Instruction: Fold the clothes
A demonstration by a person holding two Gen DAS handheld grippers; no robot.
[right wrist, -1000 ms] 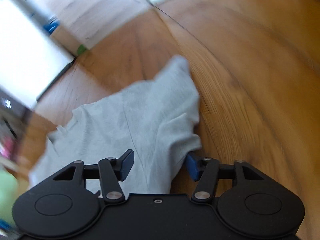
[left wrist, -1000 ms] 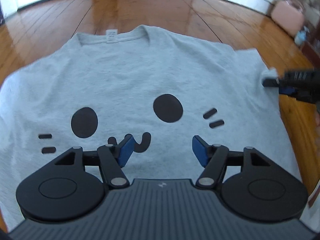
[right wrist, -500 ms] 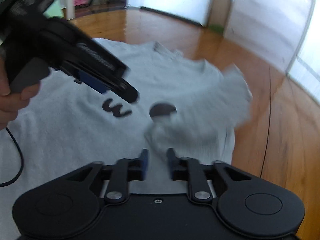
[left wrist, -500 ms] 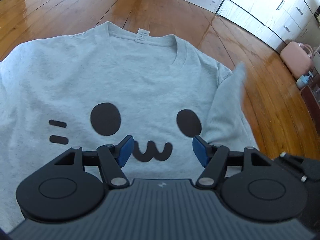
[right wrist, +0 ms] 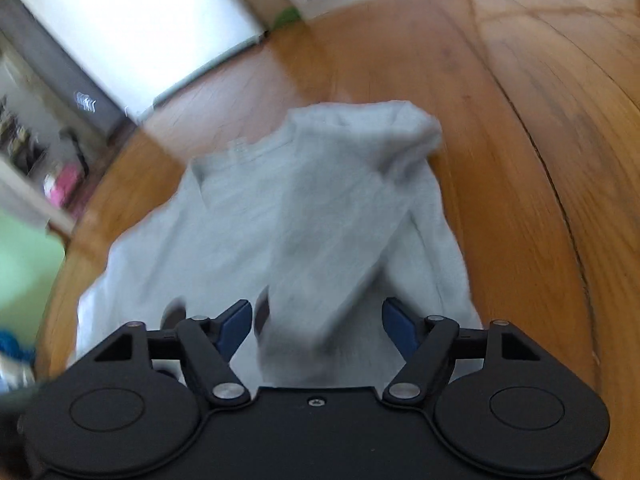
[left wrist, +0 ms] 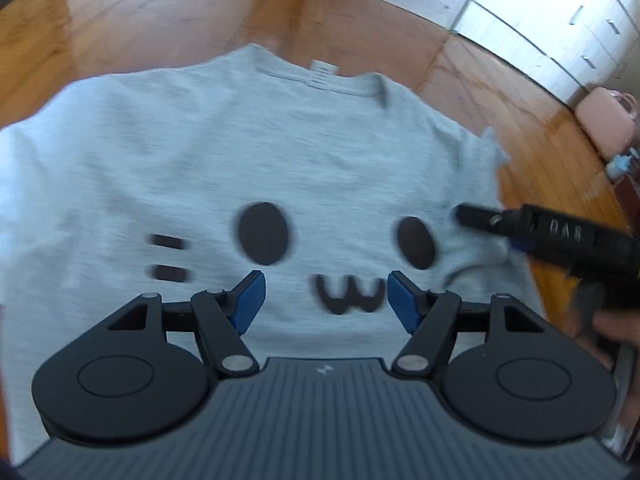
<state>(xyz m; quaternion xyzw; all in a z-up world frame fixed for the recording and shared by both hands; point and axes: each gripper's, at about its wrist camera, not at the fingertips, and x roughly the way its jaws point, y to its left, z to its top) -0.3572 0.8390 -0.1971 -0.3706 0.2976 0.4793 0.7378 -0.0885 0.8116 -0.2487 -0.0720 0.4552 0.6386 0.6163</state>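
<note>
Left tongs: the black left tongs (left wrist: 323, 301) with blue pads hovered over the lower middle of the shirt, blades wide apart, nothing between them.
Right tongs: in their own view the black right tongs (right wrist: 316, 326) with blue pads stood spread apart, a folded flap of grey cloth lying in the gap without either pad visibly pressing on it. In the left wrist view the same tool (left wrist: 532, 236) came in from the right edge, its tip at the shirt's bunched right side; a hand (left wrist: 612, 330) gripped its handle at the frame border.
Shirt: the light grey cotton T-shirt with a black cartoon face print (left wrist: 224, 168) lay front up on the floor, collar away from the left camera. Its right sleeve and side were turned inward over the chest, forming a raised flap (right wrist: 340, 216) seen in the right wrist view.
Print: two black oval eyes, a "w"-shaped mouth (left wrist: 347, 294) just ahead of the left tongs, and two short black dashes (left wrist: 168, 258) on the left cheek. The flap reached almost to the right eye (left wrist: 416, 243).
Collar: the ribbed neckline carried a small white label (left wrist: 323, 67) at its far edge.
Floor: the glossy brown wooden plank floor (left wrist: 140, 28) showed all around the shirt.
Background: a pale pink rounded case (left wrist: 604, 122) sat on the floor far right, near white drawer fronts (left wrist: 560, 20). Both views were motion-blurred.
</note>
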